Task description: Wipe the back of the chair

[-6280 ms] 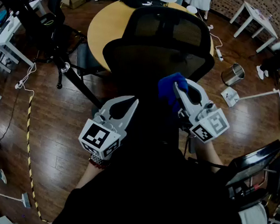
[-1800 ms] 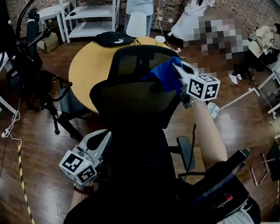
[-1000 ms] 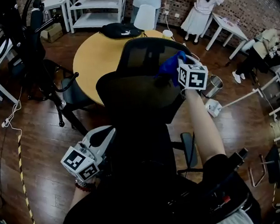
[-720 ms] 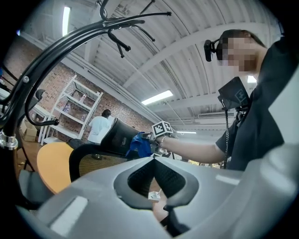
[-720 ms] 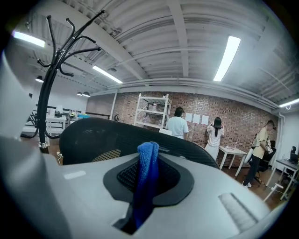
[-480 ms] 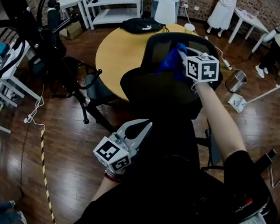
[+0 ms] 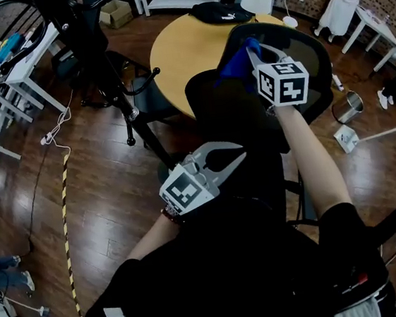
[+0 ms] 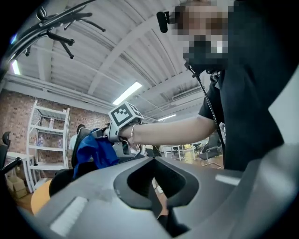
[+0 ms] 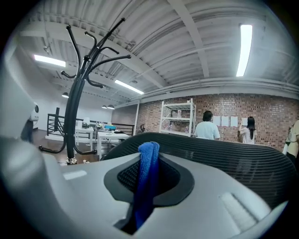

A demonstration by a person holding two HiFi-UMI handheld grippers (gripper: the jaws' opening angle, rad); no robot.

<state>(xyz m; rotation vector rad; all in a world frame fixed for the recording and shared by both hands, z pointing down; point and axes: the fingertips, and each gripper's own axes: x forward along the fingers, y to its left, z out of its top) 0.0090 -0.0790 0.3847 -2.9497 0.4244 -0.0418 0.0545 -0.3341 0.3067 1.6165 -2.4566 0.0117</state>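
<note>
Head view: R gripper [image 7: 248, 47] is held out at arm's length over the top of the chair back [image 7: 228, 108], its jaws closed on a blue cloth [image 7: 238, 57]. The cloth is bunched at the jaw tips, at the upper mesh panel, w/ the round bench [image 7: 178, 43] just beyond. Contact btwn cloth and mesh cannot be confirmed from this angle.

Right gripper view: the cloth [image 9: 147, 186] is seen as a narrow vertical fold pinched btwn the jaws of the R gripper [image 9: 147, 154]. The curved mesh of the chair back [image 9: 224, 158] spans the frame just behind it.

L gripper [image 7: 239, 154] is held low, near the body and well apart from the work. In the left gripper view its jaws [image 8: 152, 161] are closed w/ nothing btwn them.

Step judged: wiping of the upper part is under way; the lower back is probably yet to be covered.

Risks from here:
- Cloth may be dragged out of the jaws, since only a thin fold is gripped and mesh gives friction.
- Chair may swivel or tilt away under pressure, as it is not braced by the L gripper.
- Hard jaw tips may scrape the mesh if little cloth projects past them.
- Strips may be missed, the contact patch being narrow.
</note>
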